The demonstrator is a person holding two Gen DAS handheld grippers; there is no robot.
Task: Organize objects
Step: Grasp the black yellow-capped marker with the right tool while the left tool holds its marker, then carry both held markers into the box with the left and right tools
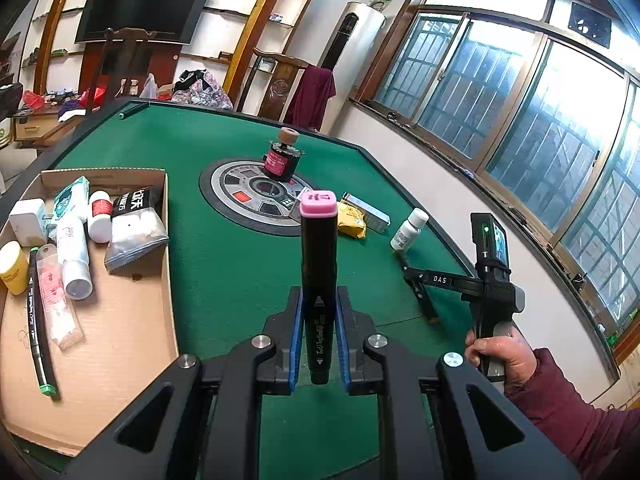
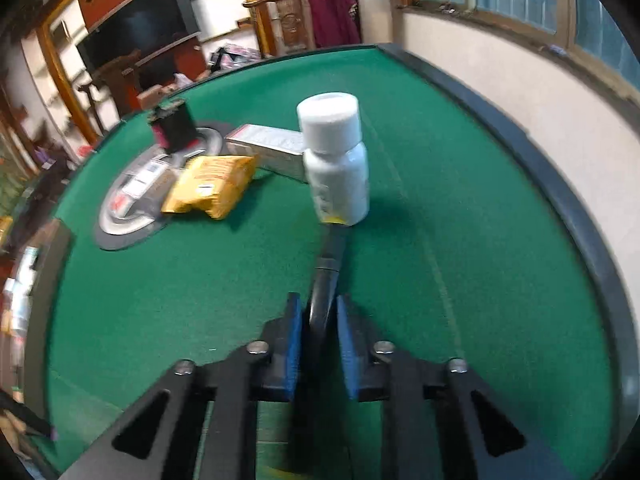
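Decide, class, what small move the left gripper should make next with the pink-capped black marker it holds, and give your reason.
Probably swing the left gripper leftward, over the shallow cardboard box. Its fingers are shut on the pink-capped black marker, held above green felt, while a similar green-capped black marker already lies in that box among sorted bottles.

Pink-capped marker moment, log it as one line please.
left gripper: shut on marker | right gripper: shut on dark object, near white bottle | box: partly filled
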